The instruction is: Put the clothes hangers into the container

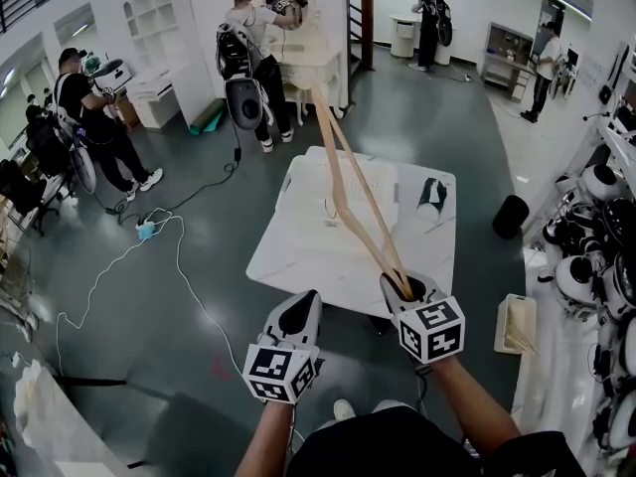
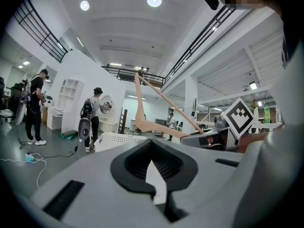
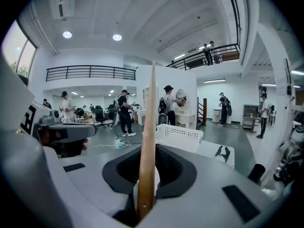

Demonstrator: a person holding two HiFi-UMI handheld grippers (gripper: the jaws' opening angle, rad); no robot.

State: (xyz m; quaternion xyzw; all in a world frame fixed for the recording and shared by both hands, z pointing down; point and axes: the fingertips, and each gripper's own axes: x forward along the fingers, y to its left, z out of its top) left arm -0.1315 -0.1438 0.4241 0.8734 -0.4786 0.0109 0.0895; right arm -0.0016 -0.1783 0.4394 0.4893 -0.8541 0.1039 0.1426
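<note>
Hanger: one pale wooden clothes hanger [image 1: 360,192], pinched at one arm's end by the right gripper [image 1: 407,288]; held in the air, not in the basket.
Long axis: runs from the right gripper straight away from the person, passing over the white basket [image 1: 338,182], with the far end beyond and above it. In the right gripper view the hanger [image 3: 147,151] stands in line with the jaws.
Right gripper: jaws clamped on the hanger's end.
Left gripper [image 1: 303,304]: jaws pressed together, with nothing between them; it hovers on the person's side of the basket, beside the right gripper.
Markings: black-and-white square markers on each gripper's cube [image 1: 432,328]; no legible print.
Basket: perforated walls, standing on a white table [image 1: 298,256].
Other: a dark object [image 1: 430,197] lies on the table to the basket's right, apart from it.
</note>
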